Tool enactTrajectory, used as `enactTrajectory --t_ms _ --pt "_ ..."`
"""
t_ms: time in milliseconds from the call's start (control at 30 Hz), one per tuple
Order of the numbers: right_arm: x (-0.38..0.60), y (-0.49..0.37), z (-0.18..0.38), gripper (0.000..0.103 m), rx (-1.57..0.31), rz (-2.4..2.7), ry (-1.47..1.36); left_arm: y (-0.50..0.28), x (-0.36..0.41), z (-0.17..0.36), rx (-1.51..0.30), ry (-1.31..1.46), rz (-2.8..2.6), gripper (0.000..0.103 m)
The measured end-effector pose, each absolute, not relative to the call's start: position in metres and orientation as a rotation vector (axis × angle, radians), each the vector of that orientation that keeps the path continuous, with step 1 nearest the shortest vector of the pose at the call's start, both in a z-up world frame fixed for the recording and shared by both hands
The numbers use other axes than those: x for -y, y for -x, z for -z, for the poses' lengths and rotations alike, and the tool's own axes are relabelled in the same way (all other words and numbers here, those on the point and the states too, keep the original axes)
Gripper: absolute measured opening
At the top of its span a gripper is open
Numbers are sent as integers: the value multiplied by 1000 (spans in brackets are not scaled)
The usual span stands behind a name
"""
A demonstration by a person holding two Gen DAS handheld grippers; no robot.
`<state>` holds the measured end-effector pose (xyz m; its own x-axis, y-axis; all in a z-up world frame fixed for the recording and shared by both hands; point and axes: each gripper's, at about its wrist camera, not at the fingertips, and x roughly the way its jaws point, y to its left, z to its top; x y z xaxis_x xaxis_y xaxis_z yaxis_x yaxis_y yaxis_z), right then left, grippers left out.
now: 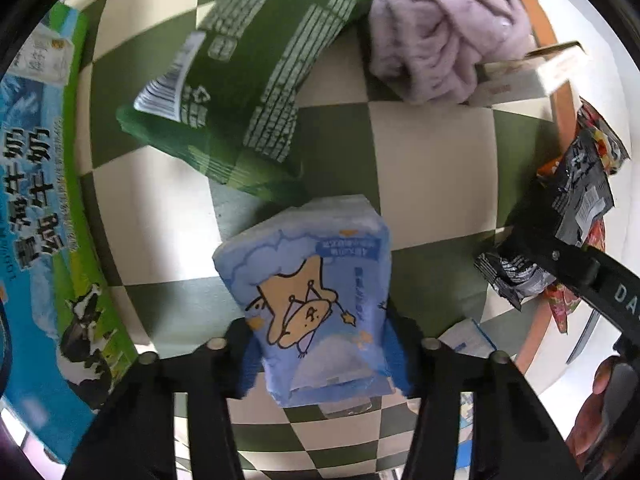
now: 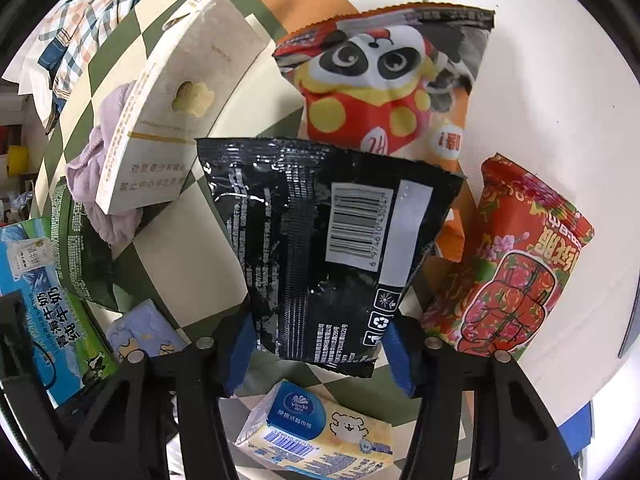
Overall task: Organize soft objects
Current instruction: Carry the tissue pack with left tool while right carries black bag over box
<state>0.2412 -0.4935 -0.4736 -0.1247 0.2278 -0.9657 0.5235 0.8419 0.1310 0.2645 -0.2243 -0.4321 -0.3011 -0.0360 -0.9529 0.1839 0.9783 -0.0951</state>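
Note:
My left gripper (image 1: 322, 356) is shut on a blue tissue pack with a star cartoon (image 1: 316, 300) and holds it above the green-and-cream checkered cloth (image 1: 432, 160). My right gripper (image 2: 320, 354) is shut on a black snack bag (image 2: 320, 248), barcode side up; the right gripper and that bag also show at the right edge of the left wrist view (image 1: 576, 200). A crumpled lilac cloth (image 1: 444, 36) lies at the back, partly under a cream box (image 2: 176, 116). A panda snack bag (image 2: 392, 84) and a red floral bag (image 2: 512, 264) lie on the white surface (image 2: 560, 80).
A green printed pouch (image 1: 240, 92) lies behind the tissue pack. A blue-green milk carton box (image 1: 36, 216) stands at the left. A Vinda tissue pack (image 2: 316, 436) lies below my right gripper. A plaid-print package (image 2: 76, 24) lies at the far left.

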Motion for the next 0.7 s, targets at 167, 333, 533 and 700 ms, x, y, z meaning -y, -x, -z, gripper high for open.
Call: enactTrajectory --t_ms 167,333,533,700 --pt "487 -247 468 54 -1701 278 -567 -258 217 403 -1792 -168 213 38" --pt "479 -247 438 53 -1664 230 -559 -246 199 356 -1719 -139 223 36" --pt "452 -233 390 53 -1604 134 -543 -213 163 283 -1620 -65 281 35" --pt "414 -209 347 53 -1573 -3 -510 -185 126 217 -1506 -11 286 35"
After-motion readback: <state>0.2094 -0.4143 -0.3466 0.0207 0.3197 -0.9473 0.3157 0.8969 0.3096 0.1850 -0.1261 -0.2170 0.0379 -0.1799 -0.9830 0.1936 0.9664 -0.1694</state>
